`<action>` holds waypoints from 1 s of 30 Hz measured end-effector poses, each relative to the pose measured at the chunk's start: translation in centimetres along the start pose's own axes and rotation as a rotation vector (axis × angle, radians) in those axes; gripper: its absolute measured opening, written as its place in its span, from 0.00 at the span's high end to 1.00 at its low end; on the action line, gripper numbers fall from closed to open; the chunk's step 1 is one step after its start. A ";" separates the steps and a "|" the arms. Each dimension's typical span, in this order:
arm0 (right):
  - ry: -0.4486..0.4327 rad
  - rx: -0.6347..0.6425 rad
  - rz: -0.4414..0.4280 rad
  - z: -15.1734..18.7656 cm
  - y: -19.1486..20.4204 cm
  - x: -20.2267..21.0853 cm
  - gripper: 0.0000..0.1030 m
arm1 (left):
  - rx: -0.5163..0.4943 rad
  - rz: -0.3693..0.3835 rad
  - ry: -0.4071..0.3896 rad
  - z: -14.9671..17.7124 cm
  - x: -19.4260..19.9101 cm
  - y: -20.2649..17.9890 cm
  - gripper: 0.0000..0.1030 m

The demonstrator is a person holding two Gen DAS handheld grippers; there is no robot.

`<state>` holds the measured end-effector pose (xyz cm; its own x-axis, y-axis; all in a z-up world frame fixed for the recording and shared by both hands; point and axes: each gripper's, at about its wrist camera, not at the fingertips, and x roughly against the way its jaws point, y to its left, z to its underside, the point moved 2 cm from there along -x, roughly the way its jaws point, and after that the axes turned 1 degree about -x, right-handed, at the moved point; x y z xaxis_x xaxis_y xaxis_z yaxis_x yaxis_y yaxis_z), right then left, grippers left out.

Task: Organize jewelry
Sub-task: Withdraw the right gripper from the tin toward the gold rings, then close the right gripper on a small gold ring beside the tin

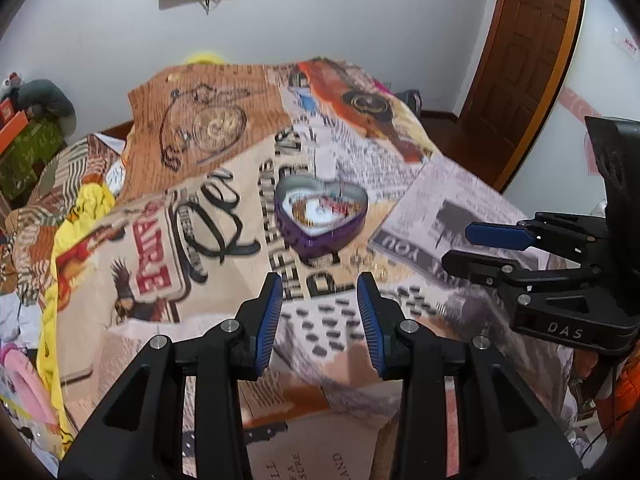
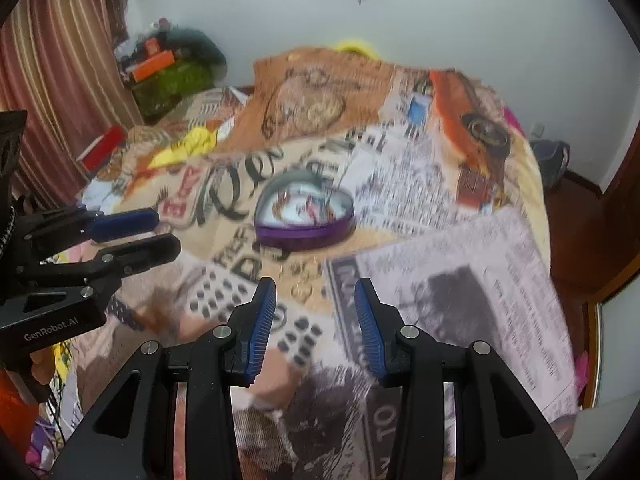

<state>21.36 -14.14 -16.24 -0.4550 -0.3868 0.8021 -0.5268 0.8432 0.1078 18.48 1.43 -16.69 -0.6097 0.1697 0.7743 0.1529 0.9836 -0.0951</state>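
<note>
A purple heart-shaped tin stands open on the printed bedspread, with blurred jewelry inside. It also shows in the right wrist view. Small gold jewelry pieces lie on the cloth just in front of the tin; they also show in the right wrist view. My left gripper is open and empty, short of the tin. My right gripper is open and empty, just short of the gold pieces. Each gripper shows in the other's view: the right one and the left one.
The bed's right edge drops to a wooden floor by a brown door. Yellow clothing and boxes pile at the left side. A striped curtain hangs at the left.
</note>
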 end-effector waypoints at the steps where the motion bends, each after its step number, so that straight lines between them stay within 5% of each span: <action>1: 0.019 0.003 -0.001 0.4 0.1 -0.5 0.64 | 0.008 0.007 0.013 0.4 -0.3 0.0 0.63; 11: 0.090 -0.047 0.007 2.5 -1.3 -2.5 0.64 | -0.016 0.083 0.130 1.8 -4.4 -2.4 0.63; 24: 0.073 -0.088 0.021 2.3 -3.9 -2.2 0.64 | -0.048 0.127 0.153 1.0 -7.7 -4.7 0.63; 26: 0.070 -0.085 0.012 2.0 -3.8 -2.3 0.64 | -0.043 0.130 0.143 1.0 -7.7 -4.5 0.67; 28: 0.070 -0.075 0.003 1.7 -3.4 -2.6 0.64 | -0.044 0.125 0.141 1.0 -7.7 -4.3 0.80; 30: 0.073 -0.069 -0.010 1.5 -3.1 -3.1 0.64 | -0.029 0.135 0.133 0.9 -7.6 -3.7 0.80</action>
<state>23.33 -16.10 -19.88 -0.3952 -0.3696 0.8410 -0.4793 0.8640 0.1545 21.83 -3.48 -22.82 -0.4738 0.2885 0.8320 0.2498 0.9500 -0.1872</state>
